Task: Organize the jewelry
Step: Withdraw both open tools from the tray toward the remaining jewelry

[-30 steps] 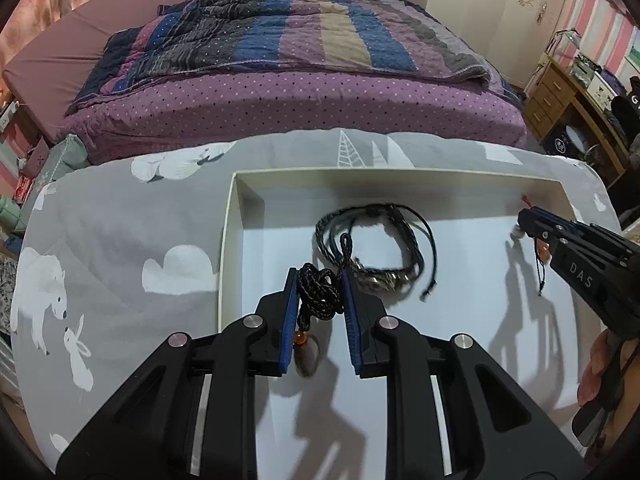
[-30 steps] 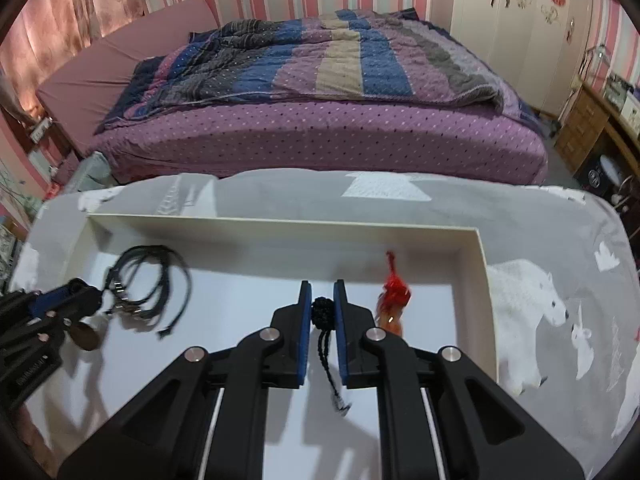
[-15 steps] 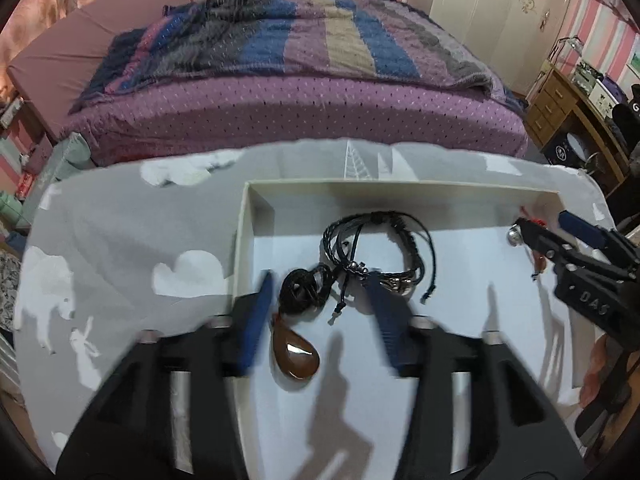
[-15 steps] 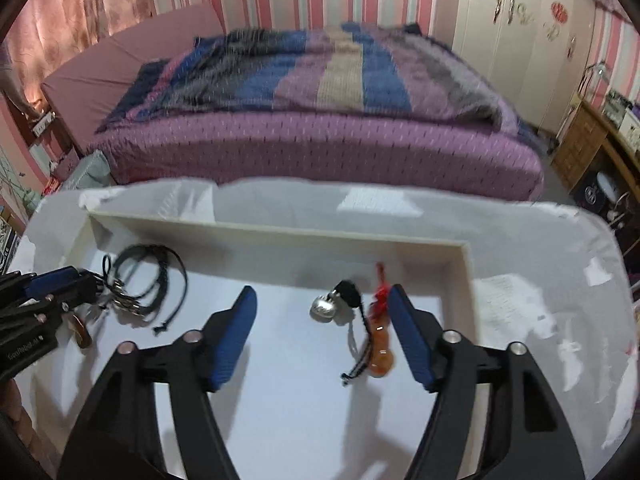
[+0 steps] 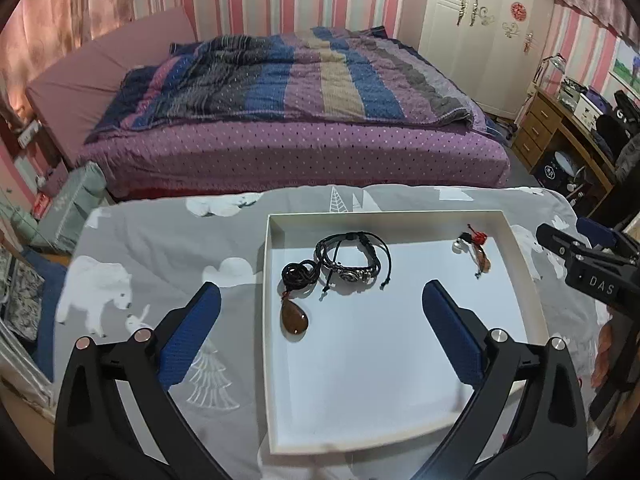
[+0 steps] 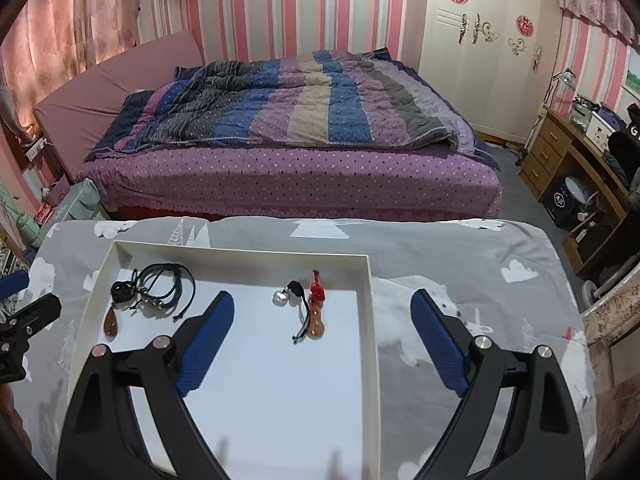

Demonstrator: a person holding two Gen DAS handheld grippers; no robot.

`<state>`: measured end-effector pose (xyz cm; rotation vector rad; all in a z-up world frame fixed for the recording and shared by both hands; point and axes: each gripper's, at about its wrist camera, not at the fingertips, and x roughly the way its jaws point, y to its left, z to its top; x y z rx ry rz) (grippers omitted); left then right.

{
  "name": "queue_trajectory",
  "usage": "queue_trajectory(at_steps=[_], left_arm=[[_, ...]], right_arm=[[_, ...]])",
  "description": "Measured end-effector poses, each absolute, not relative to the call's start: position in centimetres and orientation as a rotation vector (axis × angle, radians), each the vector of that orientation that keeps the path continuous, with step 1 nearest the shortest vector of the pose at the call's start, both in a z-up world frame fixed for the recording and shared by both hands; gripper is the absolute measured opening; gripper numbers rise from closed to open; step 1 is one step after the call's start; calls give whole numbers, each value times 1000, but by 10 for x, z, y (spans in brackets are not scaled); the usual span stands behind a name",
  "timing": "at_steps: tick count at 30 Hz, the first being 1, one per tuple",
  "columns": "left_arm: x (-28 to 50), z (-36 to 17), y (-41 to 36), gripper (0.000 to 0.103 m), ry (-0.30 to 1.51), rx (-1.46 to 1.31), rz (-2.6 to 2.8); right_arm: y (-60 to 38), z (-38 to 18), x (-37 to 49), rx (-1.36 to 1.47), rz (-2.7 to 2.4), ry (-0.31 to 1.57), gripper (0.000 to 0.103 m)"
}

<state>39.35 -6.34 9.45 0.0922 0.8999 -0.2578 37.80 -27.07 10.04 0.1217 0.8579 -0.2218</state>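
Observation:
A white tray (image 5: 528, 296) lies on a grey bear-print cloth. In it lie a brown teardrop pendant on a black cord (image 5: 294, 318), a black braided bracelet (image 5: 354, 262), and at the far right a red-tasselled amber charm with a silver bell (image 5: 478, 250). My left gripper (image 5: 320, 316) is open wide and empty, raised above the tray's near left. My right gripper (image 6: 322, 328) is open wide and empty, raised over the tray's right edge (image 6: 370, 320). The charm (image 6: 316, 314), bracelet (image 6: 168, 288) and pendant (image 6: 111, 322) show in the right wrist view.
A bed with a striped quilt (image 5: 280, 80) stands beyond the table. A wooden desk with clutter (image 6: 576, 152) is at the right. A white wardrobe (image 6: 488, 40) stands at the back. The cloth-covered table (image 6: 460, 264) extends right of the tray.
Both grippers let go of their pieces, opened wide and pulled back and up from the tray. The pendant and the charm now lie in the tray.

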Motion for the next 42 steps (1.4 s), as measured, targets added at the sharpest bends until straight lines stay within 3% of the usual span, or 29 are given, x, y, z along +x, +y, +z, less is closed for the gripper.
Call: queue_trajectory(at_steps=[22, 25, 27, 42], left_arm=[[245, 162, -27, 100, 809, 83, -164], [219, 162, -22, 100, 794, 92, -146], [205, 161, -21, 100, 781, 108, -150], [146, 135, -24, 100, 755, 163, -204]], right_arm=[[-264, 189, 210, 101, -173, 790, 90], [-268, 195, 176, 78, -179, 761, 95], [-272, 197, 157, 65, -187, 744, 99], [-314, 166, 90, 109, -254, 773, 99]])
